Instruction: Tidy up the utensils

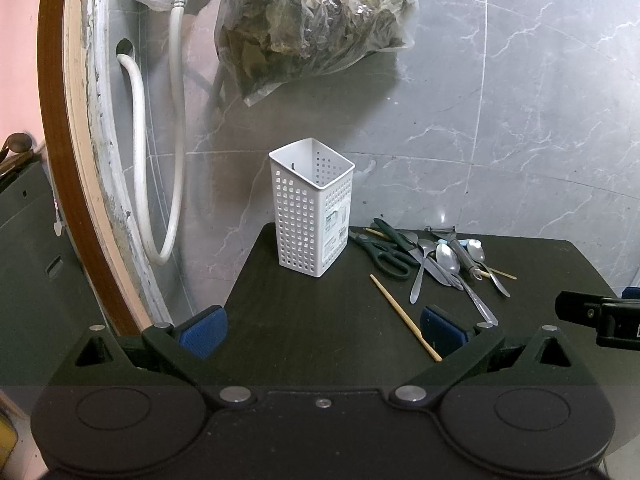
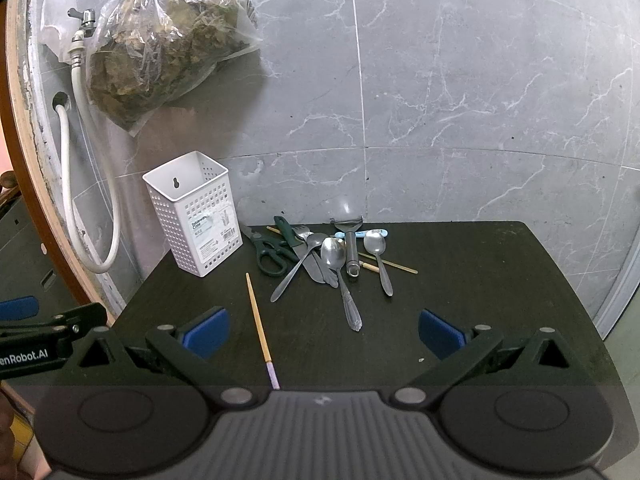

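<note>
A white perforated utensil holder [image 1: 312, 208] [image 2: 194, 212] stands upright at the dark table's back left corner, and I see nothing inside it. To its right lies a heap of utensils: green-handled scissors [image 1: 386, 254] [image 2: 270, 254], several spoons [image 1: 448, 258] [image 2: 334, 256], a knife and a peeler [image 2: 352, 244]. One wooden chopstick [image 1: 404, 316] [image 2: 258, 322] lies apart, nearer to me. My left gripper [image 1: 322, 332] hovers open over the table's front, facing the holder. My right gripper [image 2: 324, 332] is open too, facing the utensil heap, with the chopstick near its left finger.
A grey marble-tiled wall rises behind the table [image 2: 480, 280]. A plastic bag of dried leaves [image 1: 308, 20] [image 2: 164, 48] hangs from it, beside a tap with white hoses [image 1: 176, 120] [image 2: 76, 140]. A wooden curved frame [image 1: 60, 120] borders the left.
</note>
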Tool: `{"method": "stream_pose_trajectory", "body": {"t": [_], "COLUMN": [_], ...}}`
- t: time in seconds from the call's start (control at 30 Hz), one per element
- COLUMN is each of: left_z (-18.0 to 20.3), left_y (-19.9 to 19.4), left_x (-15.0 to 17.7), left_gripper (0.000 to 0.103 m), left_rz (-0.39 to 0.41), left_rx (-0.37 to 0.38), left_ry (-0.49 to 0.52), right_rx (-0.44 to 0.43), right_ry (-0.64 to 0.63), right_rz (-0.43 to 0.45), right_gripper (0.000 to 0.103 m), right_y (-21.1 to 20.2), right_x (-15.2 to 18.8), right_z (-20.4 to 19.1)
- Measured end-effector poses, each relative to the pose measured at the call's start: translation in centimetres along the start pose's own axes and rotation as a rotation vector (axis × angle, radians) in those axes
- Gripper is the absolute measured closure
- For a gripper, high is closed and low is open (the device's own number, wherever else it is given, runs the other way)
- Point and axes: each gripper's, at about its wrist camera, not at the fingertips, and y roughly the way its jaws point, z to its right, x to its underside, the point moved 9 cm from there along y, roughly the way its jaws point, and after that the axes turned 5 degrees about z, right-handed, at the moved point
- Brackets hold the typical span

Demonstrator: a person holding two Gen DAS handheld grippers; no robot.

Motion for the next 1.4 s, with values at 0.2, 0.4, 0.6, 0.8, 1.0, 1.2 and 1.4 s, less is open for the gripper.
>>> {"method": "stream_pose_trajectory", "body": {"t": [0.2, 0.4, 0.6, 0.8, 1.0, 1.2, 1.4], "left_z": [-0.02, -0.33, -0.33, -0.33, -0.34, -0.33, -0.34], "left_y": [0.04, -0.02, 0.03, 0.06, 0.1, 0.14, 0.17], "left_x": [-0.03, 0.33, 0.29, 0.25, 0.22, 0.2, 0.18], "left_gripper": [0.001, 0.001, 0.001, 0.001, 0.001, 0.001, 0.001], "left_rz": [-0.002, -0.003, -0.004, -0.005, -0.006, -0.006, -0.007], "left_rx": [0.0, -0.001, -0.001, -0.001, -0.001, -0.001, -0.001], "left_ry": [0.0, 0.0, 0.001, 0.0, -0.001, -0.001, -0.001], "right_rx": [0.0, -0.001, -0.001, -0.001, -0.001, -0.002, -0.002], "right_ry": [0.0, 0.001, 0.001, 0.001, 0.001, 0.001, 0.001], "right_rz": [0.0, 0.0, -0.001, 0.0, 0.0, 0.0, 0.0], "right_gripper": [0.0, 0.0, 0.0, 0.0, 0.0, 0.0, 0.0], "right_y": [0.07, 0.06, 0.05, 0.04, -0.04, -0.15, -0.2], "right_x": [-0.03, -0.15, -0.22, -0.17, -0.13, -0.11, -0.09], "right_z": [-0.04, -0.06, -0.05, -0.03, -0.06, -0.1, -0.11]}}
